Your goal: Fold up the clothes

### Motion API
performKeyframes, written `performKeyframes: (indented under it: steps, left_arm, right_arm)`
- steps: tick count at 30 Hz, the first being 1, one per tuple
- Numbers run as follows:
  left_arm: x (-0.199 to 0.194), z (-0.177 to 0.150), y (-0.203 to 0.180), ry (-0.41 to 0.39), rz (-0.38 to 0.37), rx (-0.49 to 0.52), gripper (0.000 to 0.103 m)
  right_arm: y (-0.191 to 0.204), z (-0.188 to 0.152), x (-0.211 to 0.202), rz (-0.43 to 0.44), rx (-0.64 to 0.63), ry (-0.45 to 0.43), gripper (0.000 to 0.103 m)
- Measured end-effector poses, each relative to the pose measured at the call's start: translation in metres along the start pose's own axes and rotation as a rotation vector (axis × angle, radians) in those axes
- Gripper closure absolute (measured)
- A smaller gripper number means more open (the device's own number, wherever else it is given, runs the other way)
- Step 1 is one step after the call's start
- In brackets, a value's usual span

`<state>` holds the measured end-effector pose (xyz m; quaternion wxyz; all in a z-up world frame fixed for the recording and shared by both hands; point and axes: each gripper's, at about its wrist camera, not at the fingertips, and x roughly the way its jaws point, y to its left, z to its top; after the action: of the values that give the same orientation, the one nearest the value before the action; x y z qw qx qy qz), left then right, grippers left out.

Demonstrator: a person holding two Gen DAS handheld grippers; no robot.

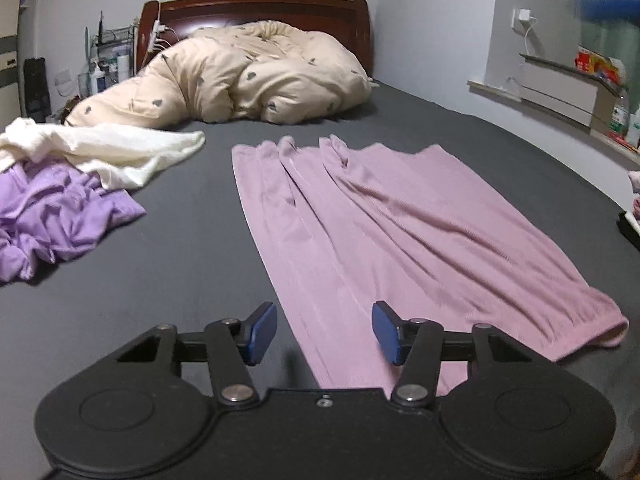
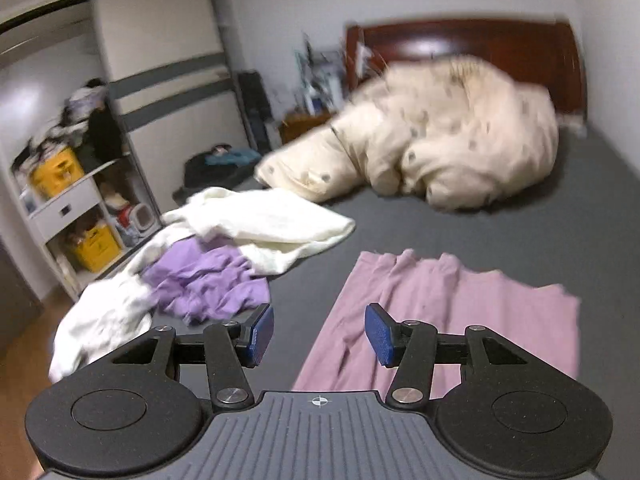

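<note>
Both sets of tongs fill the bottom of my two wrist views, and neither holds anything: the left tongs stand parted with their blue pads clear of the cloth, the near end of the pink garment lying under and between them but not pinched, and the right tongs stand parted too, empty, hanging above the garment's left edge in a view smeared by motion. I judge that I am between folds, with the garment laid out and the grip for the next fold not yet taken. It lies lengthways on the dark grey bed, running from the lower centre of the left view up toward the middle, with its far end gathered into soft pleats and long creases running down its length; the near right corner ends in a rolled hem. It looks thin and limp, so I expect it to sag and drag if I lift it by one point only. My next move, as I see it, calls for bringing each pair of pads down onto a corner of the same end, closing on one layer or both cleanly, and carrying that end over evenly. At the left sit a crumpled purple garment and a cream garment, touching each other and well apart from the pink one; a beige duvet is heaped by the headboard.
</note>
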<state>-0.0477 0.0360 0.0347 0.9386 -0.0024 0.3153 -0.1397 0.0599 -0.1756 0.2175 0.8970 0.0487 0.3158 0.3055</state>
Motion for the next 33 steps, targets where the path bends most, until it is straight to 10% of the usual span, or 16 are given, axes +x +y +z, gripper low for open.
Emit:
performKeyframes:
  steps: [13, 22, 33]
  left_arm:
    - [0.017, -0.017, 0.004, 0.044, -0.15, -0.048, 0.061]
    - [0.023, -0.016, 0.012, 0.044, -0.175, -0.082, 0.07]
    - [0.019, -0.015, 0.017, 0.051, -0.169, -0.071, 0.098]
  right_arm:
    - [-0.037, 0.076, 0.304, -0.202, -0.115, 0.343, 0.061]
    - [-0.079, 0.062, 0.366, -0.28, -0.008, 0.406, 0.064]
    - [-0.094, 0.061, 0.381, -0.262, 0.037, 0.392, 0.1]
